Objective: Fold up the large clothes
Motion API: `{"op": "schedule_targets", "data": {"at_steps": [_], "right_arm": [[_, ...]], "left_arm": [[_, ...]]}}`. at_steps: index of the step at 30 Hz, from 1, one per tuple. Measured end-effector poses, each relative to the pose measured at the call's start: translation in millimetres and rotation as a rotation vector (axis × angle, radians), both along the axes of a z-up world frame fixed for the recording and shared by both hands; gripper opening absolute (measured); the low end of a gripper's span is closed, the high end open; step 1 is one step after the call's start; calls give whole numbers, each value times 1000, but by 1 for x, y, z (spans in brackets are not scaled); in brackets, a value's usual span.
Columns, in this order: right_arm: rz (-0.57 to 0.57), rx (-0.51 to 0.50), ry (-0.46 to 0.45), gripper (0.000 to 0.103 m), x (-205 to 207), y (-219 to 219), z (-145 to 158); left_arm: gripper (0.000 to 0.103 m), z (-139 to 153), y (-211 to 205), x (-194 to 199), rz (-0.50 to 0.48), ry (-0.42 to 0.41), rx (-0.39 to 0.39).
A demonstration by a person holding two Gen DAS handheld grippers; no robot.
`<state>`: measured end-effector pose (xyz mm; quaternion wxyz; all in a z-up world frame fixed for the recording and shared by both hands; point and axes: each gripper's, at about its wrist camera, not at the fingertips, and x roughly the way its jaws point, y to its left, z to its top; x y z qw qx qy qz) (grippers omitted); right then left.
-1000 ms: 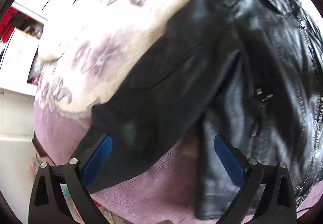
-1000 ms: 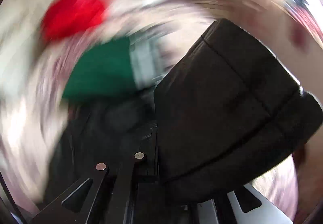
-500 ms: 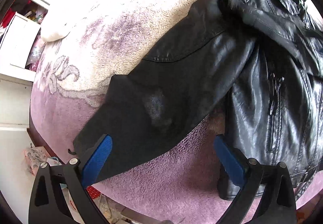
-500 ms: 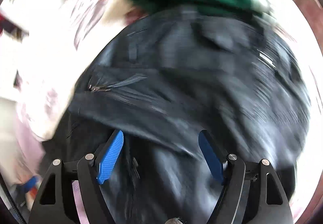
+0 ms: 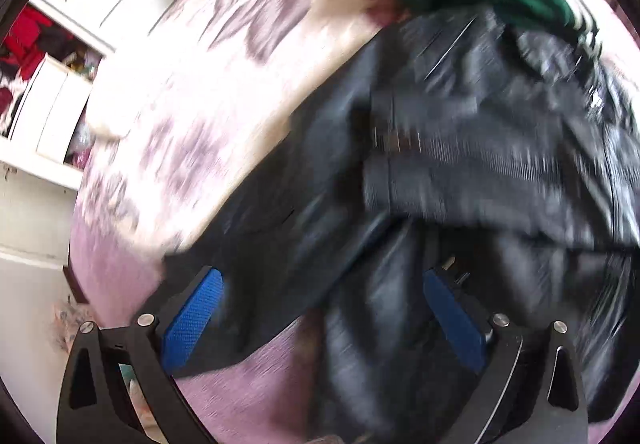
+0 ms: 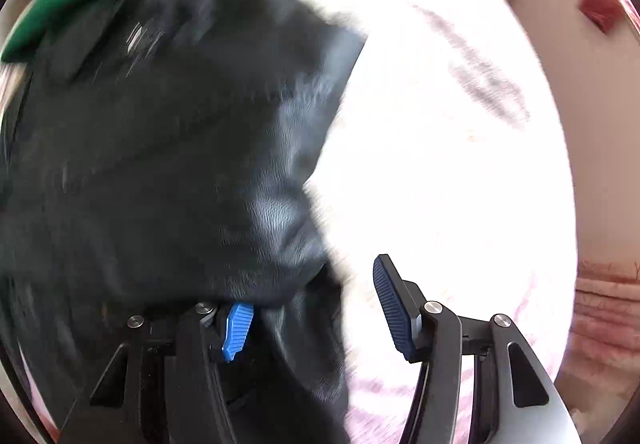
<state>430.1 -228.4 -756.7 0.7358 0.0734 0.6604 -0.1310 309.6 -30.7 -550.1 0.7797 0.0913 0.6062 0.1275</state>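
Black leather jacket (image 5: 460,172) is lying on the floral blanket (image 5: 192,116); left gripper (image 5: 320,316) fingers are spreading empty, right gripper (image 6: 316,308) fingers are closing, gripping nothing.

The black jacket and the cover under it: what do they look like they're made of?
The black jacket: looks like leather or faux leather, with a smooth grained surface that catches pale sheen, plus a metal zip; which of the two cannot be told. The bed cover: looks like plush fleece, matte and fuzzy, cream and lilac with a purple flower print. Motion blur softens both.
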Motion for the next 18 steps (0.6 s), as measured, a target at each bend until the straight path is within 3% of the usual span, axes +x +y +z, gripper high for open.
{"op": "schedule_targets", "data": {"at_steps": [4, 7, 10, 12, 14, 18], "right_arm": [[-3, 66, 11, 65, -7, -17, -14], [28, 72, 37, 67, -14, -13, -22], [-60, 154, 85, 71, -23, -27, -23], [-93, 195, 111, 71, -35, -35, -15], [-82, 186, 119, 73, -47, -32, -4], [-25, 134, 111, 73, -77, -6, 19]], "left_arm": [[103, -18, -38, 42, -4, -28, 29], [103, -55, -33, 64, 33, 34, 69], [103, -81, -15, 75, 84, 108, -16], [103, -75, -5, 72, 94, 101, -68], [103, -57, 8, 59, 114, 69, -65], [103, -15, 61, -1, 236, -21, -155]]}}
